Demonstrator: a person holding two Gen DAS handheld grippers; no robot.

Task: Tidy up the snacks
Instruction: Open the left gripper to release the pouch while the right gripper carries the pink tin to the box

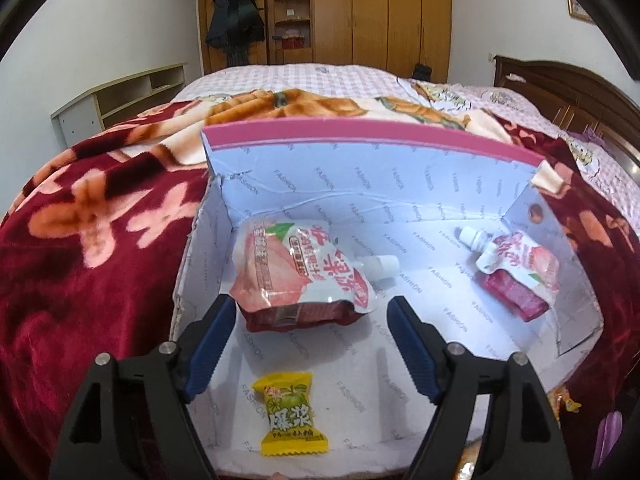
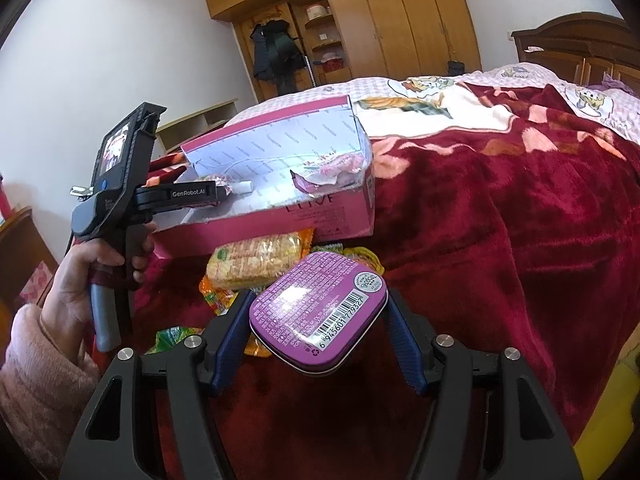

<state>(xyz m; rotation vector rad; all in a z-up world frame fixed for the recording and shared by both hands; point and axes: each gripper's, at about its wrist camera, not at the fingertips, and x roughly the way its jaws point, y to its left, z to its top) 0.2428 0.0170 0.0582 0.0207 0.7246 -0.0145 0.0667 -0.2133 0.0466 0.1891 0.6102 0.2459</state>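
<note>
Box [image 1: 360, 200] lining read "FASHION". Left gripper [image 1: 310, 308] stood apart over a pouch [image 1: 304, 272]; right gripper [image 2: 318, 312] clamped a barcoded tin [image 2: 320, 312].

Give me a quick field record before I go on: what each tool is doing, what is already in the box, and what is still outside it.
left tool: open, over the box, nothing gripped
right tool: shut on purple tin, outside the box
box: pink cardboard, open, on the red blanket
in box: peach drink pouch between the left tool's fingers, untouched; second peach drink pouch at right wall; yellow candy packet near front
outside box: rice cracker pack and other wrappers in front of it
</note>
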